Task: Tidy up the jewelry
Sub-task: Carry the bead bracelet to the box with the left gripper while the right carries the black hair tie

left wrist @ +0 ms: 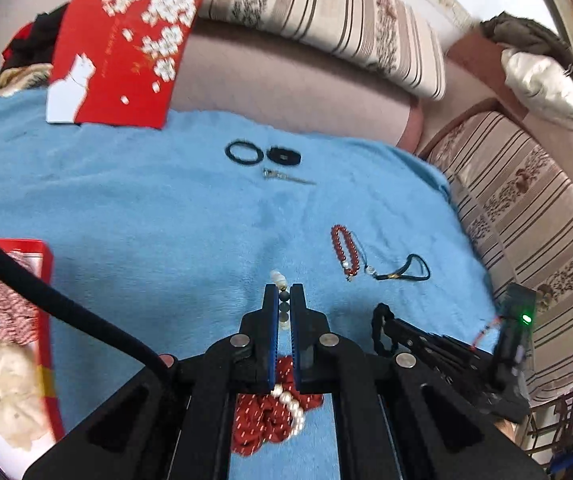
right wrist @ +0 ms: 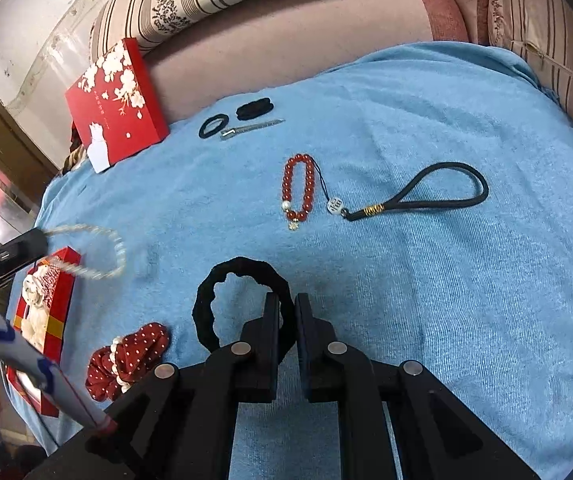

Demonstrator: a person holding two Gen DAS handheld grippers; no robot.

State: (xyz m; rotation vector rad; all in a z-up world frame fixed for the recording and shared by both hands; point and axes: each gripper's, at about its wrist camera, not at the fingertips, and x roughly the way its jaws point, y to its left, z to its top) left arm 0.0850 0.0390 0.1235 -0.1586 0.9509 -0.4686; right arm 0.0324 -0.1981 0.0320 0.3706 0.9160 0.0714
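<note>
While left gripper (left wrist: 285,300) pinches bead strand (left wrist: 283,295), right gripper (right wrist: 287,308) seems clamped on black scrunchie (right wrist: 242,308).

Home living room; striped floral sofa (left wrist: 366,12), blue blanket (right wrist: 446,280) across its seat

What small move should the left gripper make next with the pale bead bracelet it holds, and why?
Probably carry it sideways to the open red box and let go there. The left gripper is shut on the pale bead bracelet, lifted clear of the blue towel, and the box lies just beside it.
</note>
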